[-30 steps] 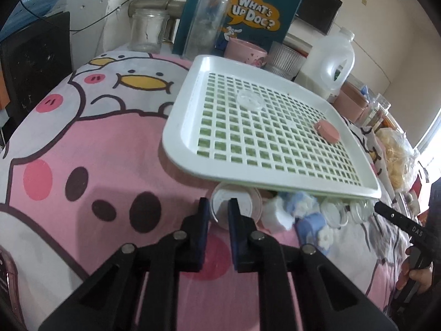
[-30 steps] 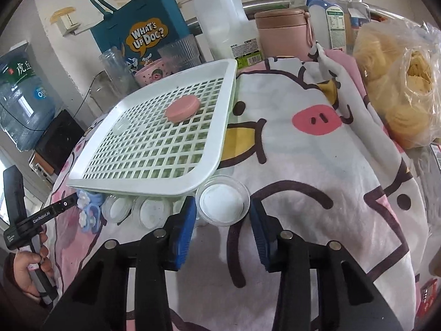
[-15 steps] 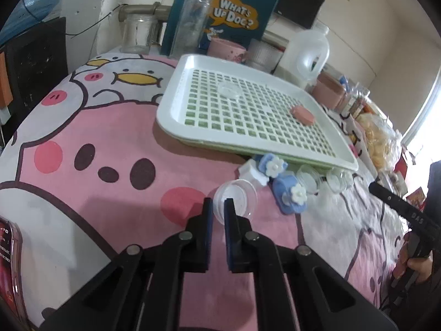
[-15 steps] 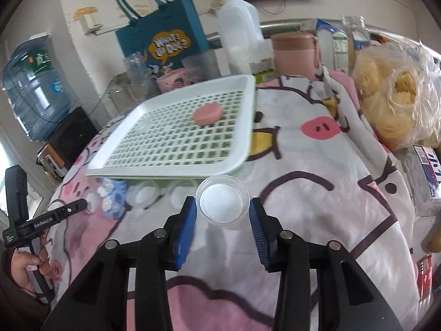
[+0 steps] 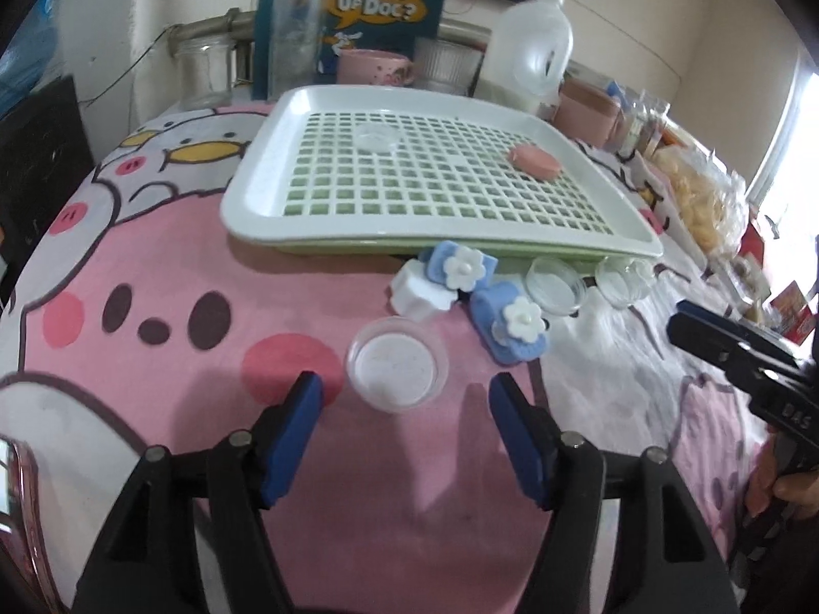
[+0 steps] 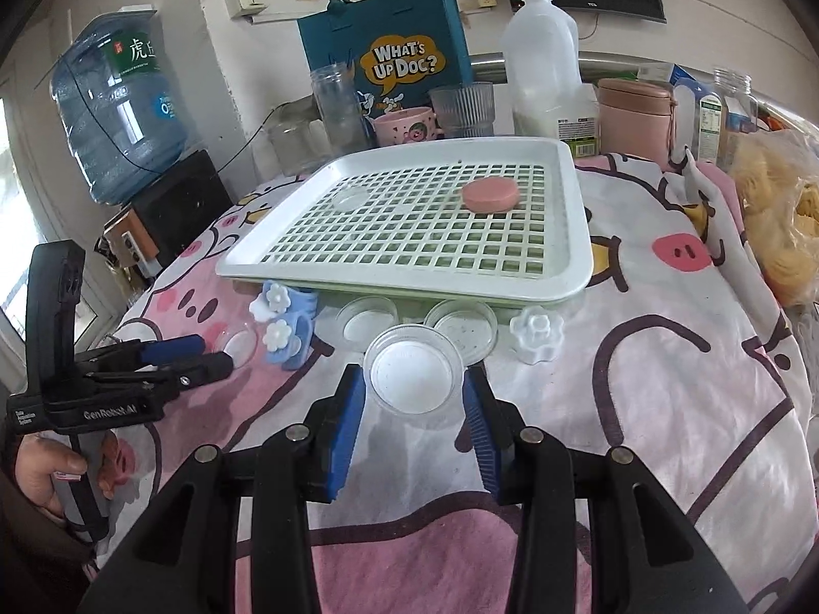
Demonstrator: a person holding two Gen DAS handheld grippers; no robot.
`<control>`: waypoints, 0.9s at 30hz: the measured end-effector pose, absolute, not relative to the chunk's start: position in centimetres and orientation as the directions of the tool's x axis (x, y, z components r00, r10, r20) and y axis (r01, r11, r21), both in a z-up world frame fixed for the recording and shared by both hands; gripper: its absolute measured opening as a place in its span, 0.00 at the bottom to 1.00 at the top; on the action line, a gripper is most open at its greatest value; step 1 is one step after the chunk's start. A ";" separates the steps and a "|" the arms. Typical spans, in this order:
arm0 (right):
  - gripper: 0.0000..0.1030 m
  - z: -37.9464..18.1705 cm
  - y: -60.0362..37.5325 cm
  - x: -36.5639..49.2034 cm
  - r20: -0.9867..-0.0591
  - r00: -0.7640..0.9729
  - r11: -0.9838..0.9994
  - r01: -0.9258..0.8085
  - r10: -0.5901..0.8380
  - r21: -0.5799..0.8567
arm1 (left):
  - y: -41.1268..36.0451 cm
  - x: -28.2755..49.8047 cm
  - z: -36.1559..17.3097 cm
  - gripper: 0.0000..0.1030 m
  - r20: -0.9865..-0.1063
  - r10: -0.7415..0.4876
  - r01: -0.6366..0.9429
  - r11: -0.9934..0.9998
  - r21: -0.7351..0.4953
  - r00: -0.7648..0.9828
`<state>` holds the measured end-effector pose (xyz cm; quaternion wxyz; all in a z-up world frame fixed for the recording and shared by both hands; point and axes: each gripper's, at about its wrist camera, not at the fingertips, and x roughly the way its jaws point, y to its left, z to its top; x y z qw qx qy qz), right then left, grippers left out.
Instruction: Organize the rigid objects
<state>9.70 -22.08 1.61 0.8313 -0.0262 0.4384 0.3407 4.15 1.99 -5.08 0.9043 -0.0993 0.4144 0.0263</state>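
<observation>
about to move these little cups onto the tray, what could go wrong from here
The right gripper clamps a thin clear cup by its rim; it may pop out.

Other clear cups sit tucked against the tray edge, so lifting past could knock them.

The left gripper is open around another cup on soft cloth, which could tip.

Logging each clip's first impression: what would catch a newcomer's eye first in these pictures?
The white slotted plastic tray dominates mid-table, holding a round pink disc and a clear lid. Along its near edge lies a clutter of small clear round dishes and blue clips with white flowers. The right gripper brackets a clear round dish, while the left gripper is open behind another.
</observation>
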 end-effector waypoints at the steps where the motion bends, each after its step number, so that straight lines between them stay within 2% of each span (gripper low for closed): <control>1: 0.38 1.6 -22.1 9.6 -0.747 0.387 0.768 -0.589 0.541 0.251 | 1.8 4.4 -5.2 0.65 -0.759 -0.026 -0.131 0.981 -0.146 0.650; 3: 0.38 1.5 -22.0 9.5 -0.750 0.391 0.770 -0.592 0.533 0.238 | 1.6 5.1 -5.2 0.59 -0.765 -0.003 -0.136 0.984 -0.119 0.644; 4: 0.38 1.4 -21.9 9.5 -0.754 0.391 0.771 -0.593 0.528 0.232 | 1.5 5.2 -5.2 0.44 -0.767 0.019 -0.145 0.985 -0.097 0.641; 5: 0.38 1.4 -21.8 9.4 -0.755 0.393 0.771 -0.595 0.524 0.226 | 1.5 5.2 -5.2 0.38 -0.767 0.036 -0.153 0.985 -0.082 0.641; 10: 0.38 1.8 -21.5 8.8 -0.751 0.429 0.783 -0.594 0.503 0.185 | 1.6 4.3 -4.7 0.38 -0.740 -0.011 -0.128 0.983 -0.130 0.672; 16: 0.38 3.2 -21.2 8.8 -0.710 0.477 0.795 -0.576 0.518 0.193 | -0.1 3.5 -1.9 0.38 -0.636 -0.019 -0.090 0.986 -0.139 0.771; 20: 0.38 3.7 -20.5 8.9 -0.678 0.514 0.802 -0.565 0.526 0.194 | -1.0 3.9 -1.0 0.38 -0.577 0.012 -0.087 0.991 -0.104 0.816; 27: 0.38 3.2 -19.5 8.1 -0.665 0.554 0.802 -0.586 0.501 0.116 | -2.3 3.9 -1.7 0.38 -0.555 0.047 -0.071 0.997 -0.022 0.830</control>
